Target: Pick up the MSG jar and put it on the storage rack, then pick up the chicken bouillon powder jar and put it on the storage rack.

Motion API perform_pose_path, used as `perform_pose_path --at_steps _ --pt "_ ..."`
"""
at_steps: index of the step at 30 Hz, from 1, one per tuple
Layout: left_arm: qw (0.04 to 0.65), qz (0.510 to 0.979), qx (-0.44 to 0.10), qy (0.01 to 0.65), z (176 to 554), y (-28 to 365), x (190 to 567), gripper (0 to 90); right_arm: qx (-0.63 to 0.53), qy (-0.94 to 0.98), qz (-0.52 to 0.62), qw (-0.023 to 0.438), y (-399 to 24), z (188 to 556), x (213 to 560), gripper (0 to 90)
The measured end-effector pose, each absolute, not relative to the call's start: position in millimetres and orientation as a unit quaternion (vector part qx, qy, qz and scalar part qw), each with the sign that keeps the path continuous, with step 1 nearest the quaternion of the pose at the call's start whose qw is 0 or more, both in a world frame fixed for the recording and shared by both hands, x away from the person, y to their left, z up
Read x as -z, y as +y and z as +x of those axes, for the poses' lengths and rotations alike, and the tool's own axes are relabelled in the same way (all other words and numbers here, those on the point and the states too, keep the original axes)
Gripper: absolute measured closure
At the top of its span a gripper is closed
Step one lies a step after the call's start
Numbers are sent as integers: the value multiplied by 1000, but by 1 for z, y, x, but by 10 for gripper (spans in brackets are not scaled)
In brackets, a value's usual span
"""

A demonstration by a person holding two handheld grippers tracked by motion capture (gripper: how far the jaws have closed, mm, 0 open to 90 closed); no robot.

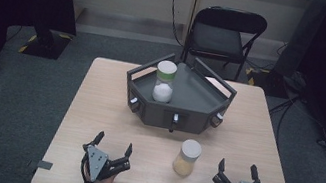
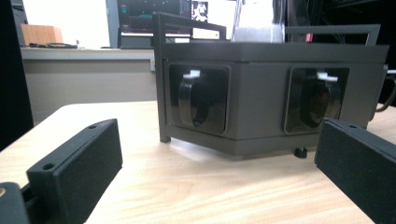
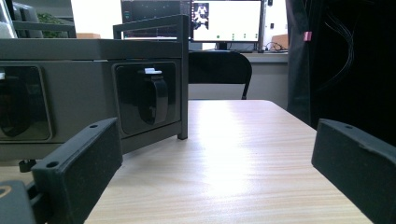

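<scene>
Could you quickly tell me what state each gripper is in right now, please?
Left gripper: open, holding nothing.
Right gripper: open, holding nothing.

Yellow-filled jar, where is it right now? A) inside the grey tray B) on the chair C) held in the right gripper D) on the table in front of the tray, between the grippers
D: the yellow-filled jar stands upright on the bare table, nearer the person than the grey tray, with the left gripper and right gripper both open and apart from it.
</scene>
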State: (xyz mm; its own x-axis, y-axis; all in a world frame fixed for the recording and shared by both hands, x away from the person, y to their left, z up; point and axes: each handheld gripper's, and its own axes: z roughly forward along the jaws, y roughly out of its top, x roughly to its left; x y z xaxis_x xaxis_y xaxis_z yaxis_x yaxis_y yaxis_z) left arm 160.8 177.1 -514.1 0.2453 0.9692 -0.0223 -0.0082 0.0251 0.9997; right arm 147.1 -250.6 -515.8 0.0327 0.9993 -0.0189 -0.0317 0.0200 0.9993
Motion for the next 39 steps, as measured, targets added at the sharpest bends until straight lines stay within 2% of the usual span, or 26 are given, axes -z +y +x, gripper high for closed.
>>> perform_pose_path --at_steps 39 --pt "561 543 -444 439 159 172 519 2 -495 489 495 521 -251 147 516 0"
